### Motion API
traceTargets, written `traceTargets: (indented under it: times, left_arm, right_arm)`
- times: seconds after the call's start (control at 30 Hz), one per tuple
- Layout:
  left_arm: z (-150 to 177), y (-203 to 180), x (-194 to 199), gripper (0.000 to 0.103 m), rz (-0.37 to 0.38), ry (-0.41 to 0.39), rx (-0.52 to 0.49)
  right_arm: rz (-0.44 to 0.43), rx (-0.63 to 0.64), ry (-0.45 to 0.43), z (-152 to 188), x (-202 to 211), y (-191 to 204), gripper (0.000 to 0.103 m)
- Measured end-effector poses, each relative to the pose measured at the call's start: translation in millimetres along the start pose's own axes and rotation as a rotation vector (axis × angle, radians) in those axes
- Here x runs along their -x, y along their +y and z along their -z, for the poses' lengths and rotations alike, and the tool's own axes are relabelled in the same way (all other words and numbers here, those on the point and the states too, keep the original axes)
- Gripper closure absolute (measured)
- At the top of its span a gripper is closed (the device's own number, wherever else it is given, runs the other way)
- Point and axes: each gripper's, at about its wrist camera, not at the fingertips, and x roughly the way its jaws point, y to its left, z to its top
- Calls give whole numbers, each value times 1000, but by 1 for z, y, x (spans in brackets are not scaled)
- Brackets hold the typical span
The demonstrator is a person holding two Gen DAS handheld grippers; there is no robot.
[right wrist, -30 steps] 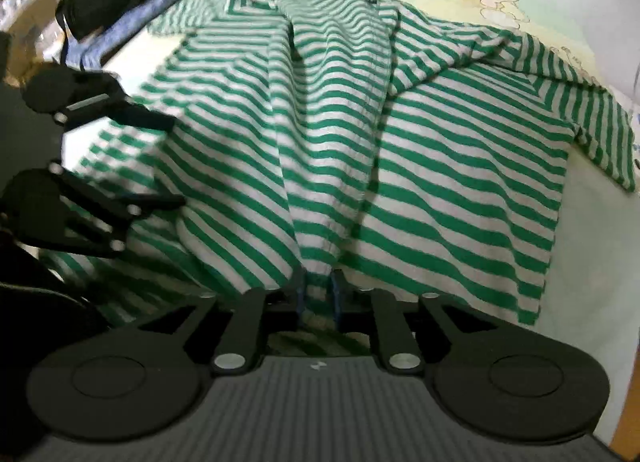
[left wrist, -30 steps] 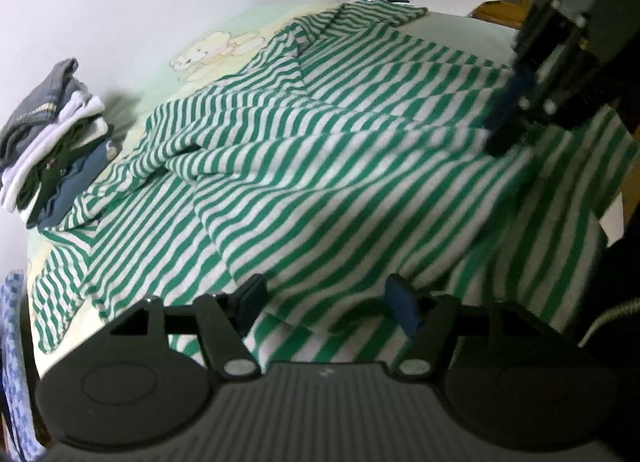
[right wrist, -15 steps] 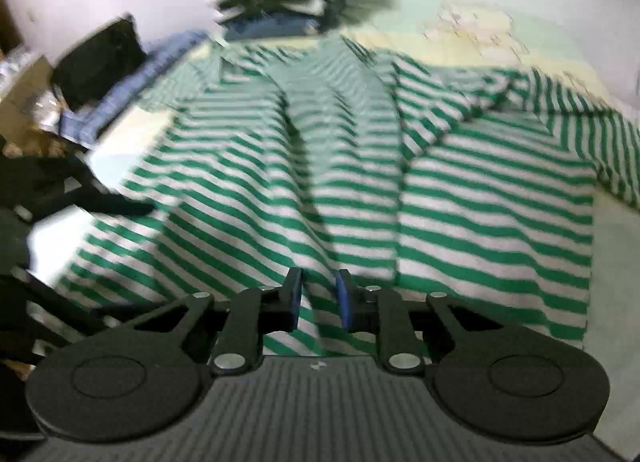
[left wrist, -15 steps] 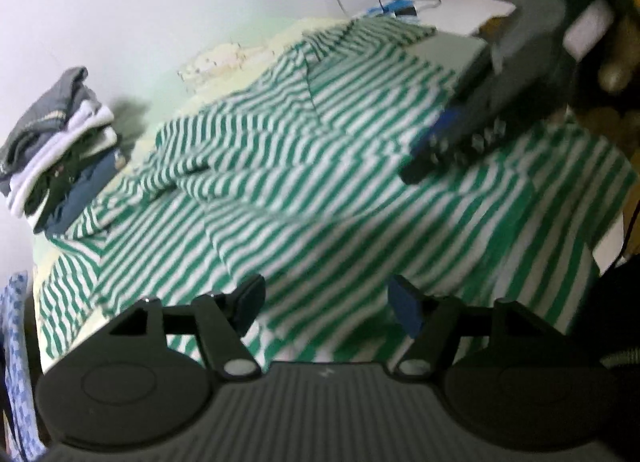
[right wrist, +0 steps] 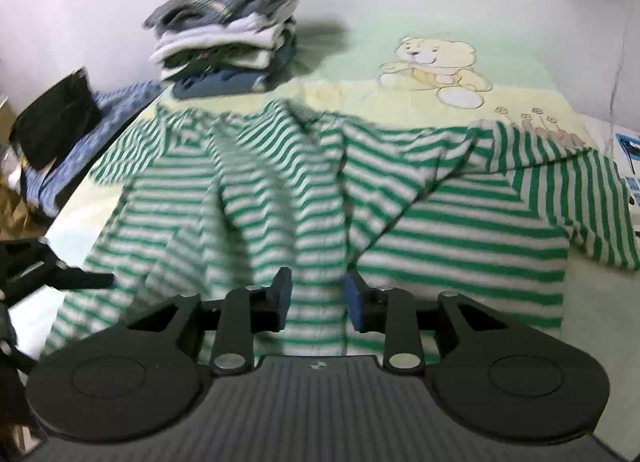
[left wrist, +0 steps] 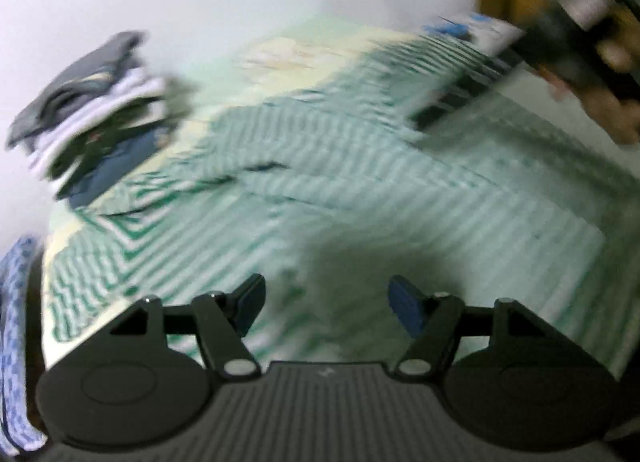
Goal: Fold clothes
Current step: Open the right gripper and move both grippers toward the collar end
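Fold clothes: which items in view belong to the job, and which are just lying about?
Job: striped garment, spread out; folded stack; left gripper; right gripper.

Lying about: black bag; blue patterned cloth; bear sheet.

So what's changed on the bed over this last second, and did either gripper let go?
The right gripper had the striped shirt pinched near its hem; its fingers have just been opening and now stand apart with the cloth loose between them. Both views have swung up toward the wall. The left gripper stayed open and empty, and the folded stack is unmoved.
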Motion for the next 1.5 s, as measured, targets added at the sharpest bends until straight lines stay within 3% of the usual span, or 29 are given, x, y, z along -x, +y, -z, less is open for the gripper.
traceTargets:
  times: [0.17, 0.3, 0.43, 0.5, 0.63, 0.67, 0.73, 0.9, 1.07, 1.23, 1.33, 1.5]
  left_arm:
    - [-29, 46, -25, 39, -182, 9, 37]
    - [-66, 66, -42, 41, -174, -44, 12]
    - [-96, 78, -80, 61, -128, -16, 53]
    - [-102, 79, -105, 70, -141, 22, 52]
    - [-107, 86, -141, 70, -234, 77, 51]
    - [-107, 91, -146, 70, -250, 80, 61]
    - [-109, 100, -156, 58, -283, 87, 79]
    - [-116, 115, -172, 56, -406, 119, 78]
    - [-113, 123, -146, 57, -347, 103, 178]
    - [-96, 112, -93, 55, -263, 62, 200]
    - [-75, 99, -65, 54, -189, 79, 208]
    - [-37, 63, -34, 55, -84, 119, 234]
  right_arm:
    - [102, -23, -6, -15, -19, -8, 70]
    - [117, 15, -25, -28, -37, -2, 71]
    - [101, 62, -23, -40, -64, 8, 75]
    - [94, 68, -4, -46, -79, 8, 79]
    - [131, 75, -9, -57, -99, -5, 87]
    - [146, 83, -18, -59, -103, -10, 92]
    - [161, 76, -36, -66, -109, -22, 94]
    - [142, 36, -67, -77, -116, -42, 98]
    - [184, 82, -89, -81, -123, -50, 94]
    - [148, 36, -70, -96, -132, -65, 95]
    - [142, 27, -68, -97, -121, -60, 93]
    - [-47, 43, -77, -71, -72, -35, 88]
